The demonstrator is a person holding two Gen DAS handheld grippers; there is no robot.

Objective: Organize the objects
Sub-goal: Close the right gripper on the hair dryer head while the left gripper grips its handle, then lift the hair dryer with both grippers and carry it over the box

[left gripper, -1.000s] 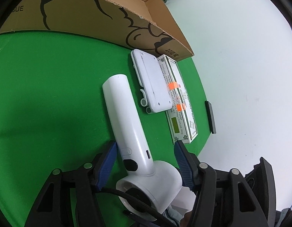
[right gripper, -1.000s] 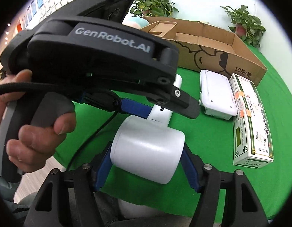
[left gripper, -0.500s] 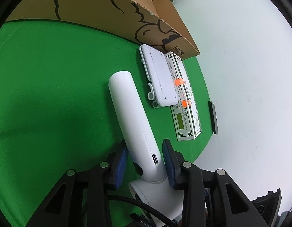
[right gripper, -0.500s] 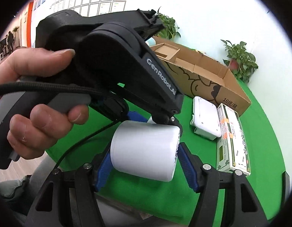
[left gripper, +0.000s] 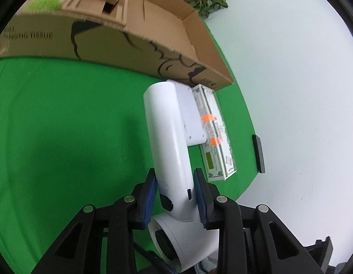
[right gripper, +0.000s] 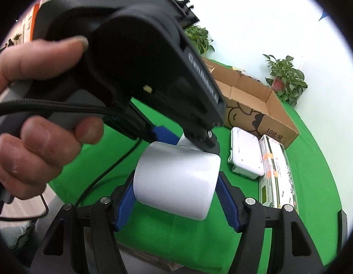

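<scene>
Green tabletop [left gripper: 62, 137] open leftward; cardboard box [left gripper: 135, 45] blocks beyond.

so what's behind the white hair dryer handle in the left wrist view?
Behind the white hair dryer handle: a flat white plastic case, its left part covered, and the long printed carton beside it on green cloth.

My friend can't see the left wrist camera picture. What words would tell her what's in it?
The left gripper is closing its blue pads on the handle of a white hair dryer, held above a green table. Behind it lie a white case and a long printed box, with an open cardboard box further back.
</scene>
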